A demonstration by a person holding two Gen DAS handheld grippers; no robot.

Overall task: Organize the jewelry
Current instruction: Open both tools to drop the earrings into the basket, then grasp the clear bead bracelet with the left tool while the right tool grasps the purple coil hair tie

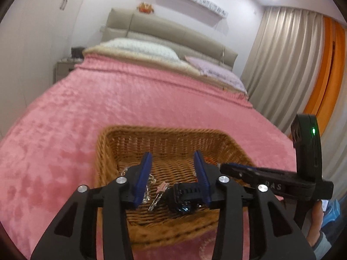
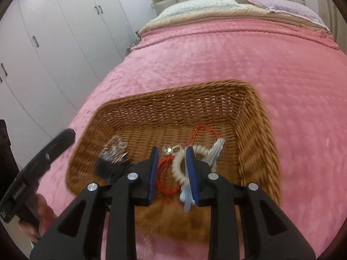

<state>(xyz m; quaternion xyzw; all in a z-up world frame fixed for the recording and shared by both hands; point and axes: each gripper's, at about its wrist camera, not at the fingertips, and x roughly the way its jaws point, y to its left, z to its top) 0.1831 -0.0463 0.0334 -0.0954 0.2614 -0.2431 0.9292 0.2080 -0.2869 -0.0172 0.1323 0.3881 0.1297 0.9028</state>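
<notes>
A brown woven wicker basket (image 2: 256,134) sits on the pink plush blanket (image 2: 216,60) of the bed. Inside it, from left to right in the right wrist view, lie a clear sparkly bracelet (image 2: 113,148), a black wristwatch (image 2: 110,170), a red coiled cord (image 2: 167,178), a white spiral bracelet (image 2: 180,169) and a silver key (image 2: 215,151). The left claw (image 1: 175,181) hangs over the basket's near edge, its blue pads spread wide around nothing, the watch (image 1: 184,197) below it. The right claw (image 2: 171,173) is also open and grips nothing, the cord and white bracelet showing between its pads.
</notes>
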